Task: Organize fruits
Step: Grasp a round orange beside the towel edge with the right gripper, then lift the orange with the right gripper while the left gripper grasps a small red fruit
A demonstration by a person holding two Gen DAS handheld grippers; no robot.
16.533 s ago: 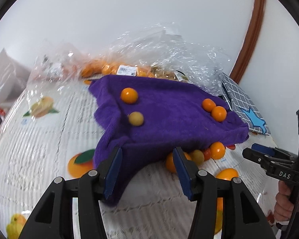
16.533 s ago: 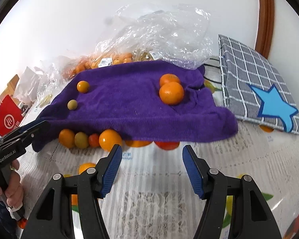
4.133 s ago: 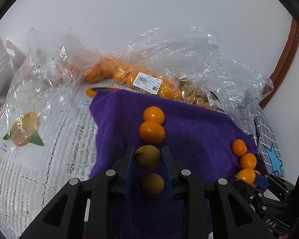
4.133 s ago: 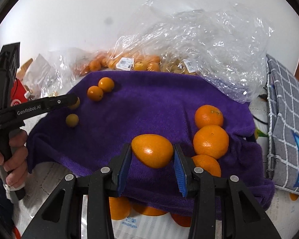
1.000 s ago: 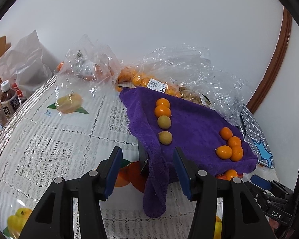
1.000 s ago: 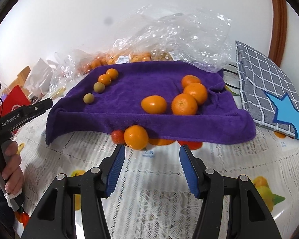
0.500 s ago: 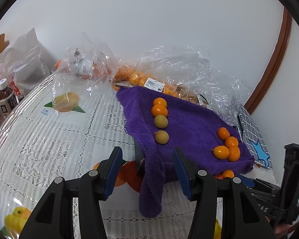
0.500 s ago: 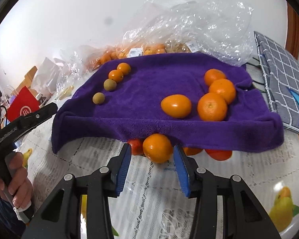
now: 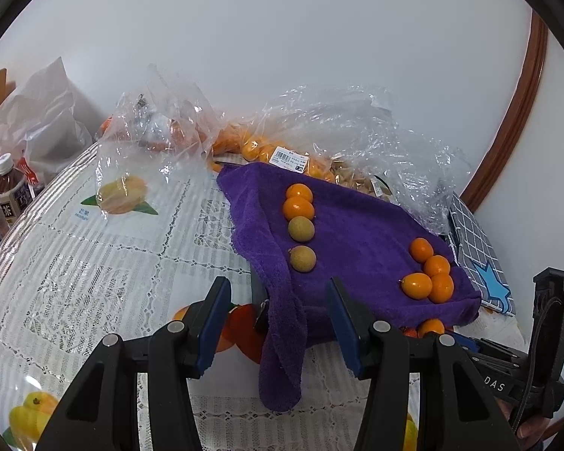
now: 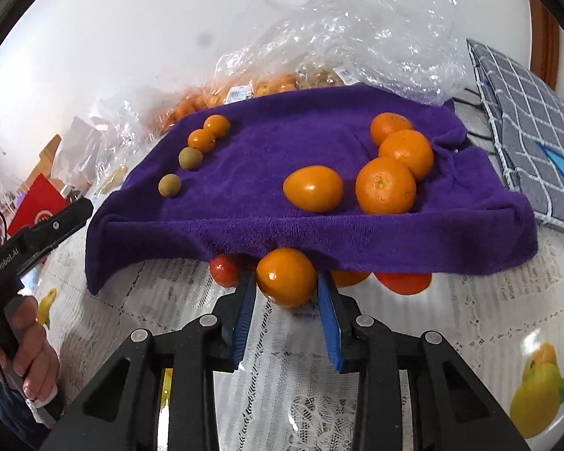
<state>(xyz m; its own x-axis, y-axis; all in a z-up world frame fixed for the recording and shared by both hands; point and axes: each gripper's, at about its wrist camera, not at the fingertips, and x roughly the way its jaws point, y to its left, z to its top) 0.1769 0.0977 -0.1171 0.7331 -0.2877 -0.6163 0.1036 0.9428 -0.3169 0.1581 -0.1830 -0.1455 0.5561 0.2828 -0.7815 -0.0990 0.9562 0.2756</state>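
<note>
Currently the right gripper [image 10: 286, 293] is closing its jaws on either side of an orange fruit [image 10: 285, 276] lying on the table just under the front edge of the purple towel [image 10: 300, 225]; the left gripper [image 9: 278, 323] is hanging wide open, empty, well apart.

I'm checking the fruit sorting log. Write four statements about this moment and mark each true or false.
1. The right hand-held gripper has an orange fruit between its fingers. True.
2. The left hand-held gripper holds a fruit. False: it is open and empty.
3. Four small fruits sit in a line on the purple towel. True.
4. The towel carries only brownish fruits. False: most on it are orange; two are brownish.
</note>
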